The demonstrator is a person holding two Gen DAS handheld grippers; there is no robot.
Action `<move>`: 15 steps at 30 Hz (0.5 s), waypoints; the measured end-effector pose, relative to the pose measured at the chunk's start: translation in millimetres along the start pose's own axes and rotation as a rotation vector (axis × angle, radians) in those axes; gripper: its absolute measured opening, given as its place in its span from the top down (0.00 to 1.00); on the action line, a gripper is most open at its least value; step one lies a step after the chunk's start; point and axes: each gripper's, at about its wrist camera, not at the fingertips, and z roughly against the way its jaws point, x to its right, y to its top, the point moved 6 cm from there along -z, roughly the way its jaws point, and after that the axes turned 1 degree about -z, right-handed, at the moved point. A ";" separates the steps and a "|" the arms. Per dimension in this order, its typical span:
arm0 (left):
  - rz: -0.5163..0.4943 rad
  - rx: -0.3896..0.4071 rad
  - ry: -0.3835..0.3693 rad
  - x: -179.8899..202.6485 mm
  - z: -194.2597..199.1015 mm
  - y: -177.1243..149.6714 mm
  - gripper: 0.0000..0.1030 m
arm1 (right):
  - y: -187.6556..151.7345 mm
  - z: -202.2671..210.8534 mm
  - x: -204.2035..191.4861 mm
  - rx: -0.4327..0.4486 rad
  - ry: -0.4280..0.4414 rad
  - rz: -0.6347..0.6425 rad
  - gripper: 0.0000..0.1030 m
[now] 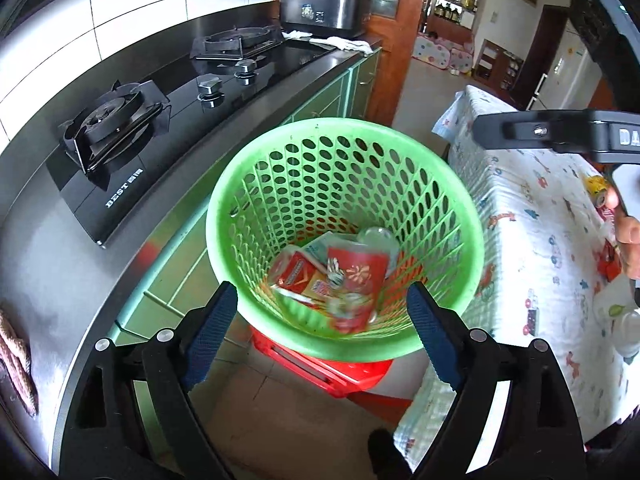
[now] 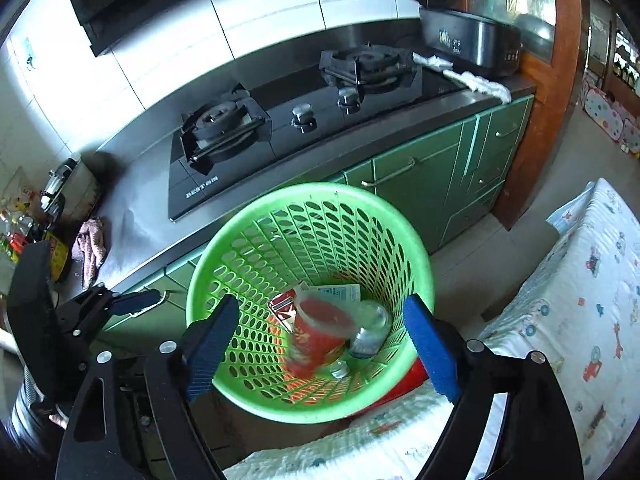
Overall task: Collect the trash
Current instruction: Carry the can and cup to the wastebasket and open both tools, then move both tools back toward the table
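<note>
A green perforated basket stands on a red stool between the counter and a table; it also shows in the right wrist view. Inside lie a red paper cup, a red packet, a clear plastic bottle and a white wrapper. In the right wrist view the red cup looks blurred, beside the bottle. My left gripper is open and empty above the basket. My right gripper is open and empty above it too; it also shows in the left wrist view.
A steel counter with a black gas hob and green cabinets runs on the left. A table with a printed cloth holds a yellow item and other small things. A rag lies on the counter.
</note>
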 end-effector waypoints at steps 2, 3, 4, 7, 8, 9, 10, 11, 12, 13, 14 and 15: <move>-0.006 0.003 -0.009 6.4 2.2 -0.2 0.17 | -4.4 13.1 1.0 0.016 -0.020 0.011 0.21; -0.009 0.003 -0.015 8.9 2.6 0.2 0.17 | -8.8 23.1 2.7 0.028 -0.028 0.012 0.21; -0.013 0.006 -0.023 13.9 4.1 0.6 0.17 | -11.5 28.8 4.6 0.033 -0.033 0.009 0.21; -0.030 0.018 -0.040 26.5 7.8 3.9 0.16 | -26.5 53.4 15.7 0.051 -0.035 -0.026 0.20; -0.034 0.022 -0.046 31.1 9.4 4.3 0.16 | -31.2 59.9 19.4 0.052 -0.034 -0.036 0.20; -0.039 0.027 -0.055 36.8 11.3 5.3 0.15 | -38.6 68.5 25.6 0.056 -0.043 -0.050 0.20; -0.044 0.033 -0.063 42.7 13.4 5.4 0.15 | -45.3 76.3 31.7 0.061 -0.051 -0.061 0.20; -0.049 0.037 -0.067 47.7 14.7 6.1 0.15 | -54.3 86.0 39.9 0.063 -0.058 -0.076 0.20; -0.056 0.040 -0.073 54.6 16.2 6.7 0.15 | -61.9 94.1 47.0 0.066 -0.068 -0.088 0.20; -0.063 0.042 -0.080 60.9 17.4 6.8 0.14 | -67.9 99.9 52.4 0.068 -0.077 -0.095 0.20; -0.068 0.043 -0.086 66.9 18.3 6.8 0.14 | -79.2 110.2 64.2 0.068 -0.100 -0.109 0.20; -0.075 0.043 -0.091 73.5 19.0 6.6 0.13 | -85.8 116.8 72.4 0.067 -0.114 -0.120 0.20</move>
